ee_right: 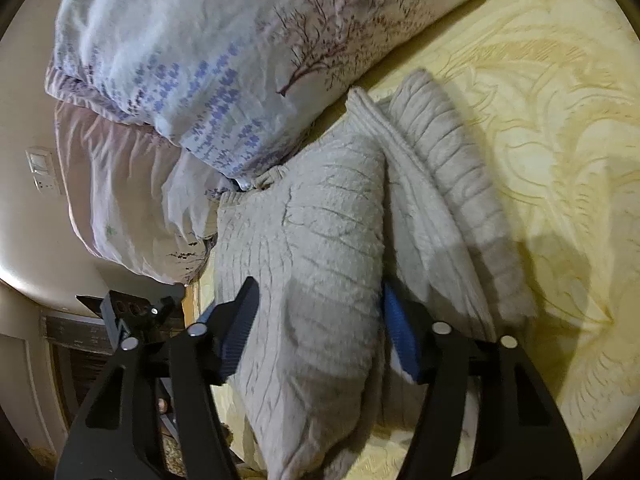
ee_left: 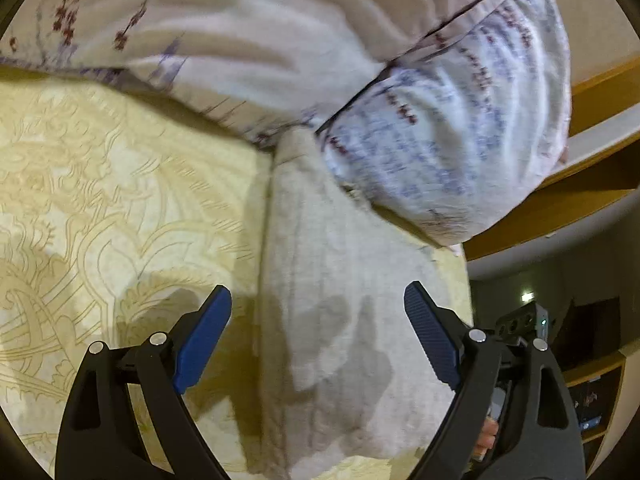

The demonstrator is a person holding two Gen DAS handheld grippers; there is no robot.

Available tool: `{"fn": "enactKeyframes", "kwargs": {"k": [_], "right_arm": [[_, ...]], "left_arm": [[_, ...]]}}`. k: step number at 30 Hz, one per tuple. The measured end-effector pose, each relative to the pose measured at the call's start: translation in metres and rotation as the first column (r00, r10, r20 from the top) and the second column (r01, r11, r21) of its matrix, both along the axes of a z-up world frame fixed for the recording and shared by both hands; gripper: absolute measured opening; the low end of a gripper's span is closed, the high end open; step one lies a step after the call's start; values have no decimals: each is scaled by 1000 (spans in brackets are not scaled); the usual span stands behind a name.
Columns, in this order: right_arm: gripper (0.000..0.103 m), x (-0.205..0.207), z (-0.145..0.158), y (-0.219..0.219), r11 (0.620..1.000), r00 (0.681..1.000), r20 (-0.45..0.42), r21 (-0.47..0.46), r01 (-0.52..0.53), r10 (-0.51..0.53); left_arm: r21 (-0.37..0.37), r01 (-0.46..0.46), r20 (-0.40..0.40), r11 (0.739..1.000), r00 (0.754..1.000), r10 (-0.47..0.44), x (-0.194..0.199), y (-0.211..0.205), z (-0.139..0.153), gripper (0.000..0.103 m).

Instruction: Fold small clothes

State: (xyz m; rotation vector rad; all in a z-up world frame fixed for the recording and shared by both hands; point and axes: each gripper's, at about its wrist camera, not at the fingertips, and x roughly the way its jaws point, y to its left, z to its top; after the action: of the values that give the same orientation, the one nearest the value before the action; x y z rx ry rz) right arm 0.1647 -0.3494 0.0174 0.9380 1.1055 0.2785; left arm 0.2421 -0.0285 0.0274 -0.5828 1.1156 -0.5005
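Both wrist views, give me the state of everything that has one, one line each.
Left tongs: open, empty, above the sweater.
Right tongs: open, straddling a raised fold of the sweater.
Grey knit sweater: partly folded, on the bedspread.
Floral duvet: bunched up, beside the sweater.
Yellow bedspread: spread flat.

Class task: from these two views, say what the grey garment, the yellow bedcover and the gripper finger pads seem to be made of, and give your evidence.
Grey garment: likely a fuzzy knit, wool or acrylic; ribbed rows and a soft nap show.
Yellow bedcover: woven or quilted fabric with a slight sheen; raised leaf outlines.
Finger pads of the left hand-held gripper: blue, matte, finely ridged, probably rubber or plastic, on black plastic-looking arms.
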Motion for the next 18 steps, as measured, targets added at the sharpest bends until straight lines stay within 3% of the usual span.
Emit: {"fn": "enactKeyframes", "kwargs": {"k": [4, 6, 8, 12, 18], "right_arm": [[39, 11, -8, -1, 1000, 1000, -11, 14, 17, -17], [20, 14, -9, -1, 1000, 1000, -4, 0, 14, -14], [18, 15, -3, 1, 999, 1000, 30, -37, 9, -8], [15, 13, 30, 13, 981, 989, 141, -196, -11, 39], [14, 14, 58, 17, 944, 976, 208, -329, 4, 69]], "left_arm": [[36, 33, -27, 999, 999, -32, 3, -7, -12, 89], [44, 55, -38, 998, 998, -54, 4, -13, -16, 89], [46, 71, -47, 996, 997, -69, 3, -19, -19, 89], [42, 84, -39, 996, 996, -83, 3, -27, -18, 89], [43, 94, -14, 995, 996, -93, 5, -38, -12, 89]]}}
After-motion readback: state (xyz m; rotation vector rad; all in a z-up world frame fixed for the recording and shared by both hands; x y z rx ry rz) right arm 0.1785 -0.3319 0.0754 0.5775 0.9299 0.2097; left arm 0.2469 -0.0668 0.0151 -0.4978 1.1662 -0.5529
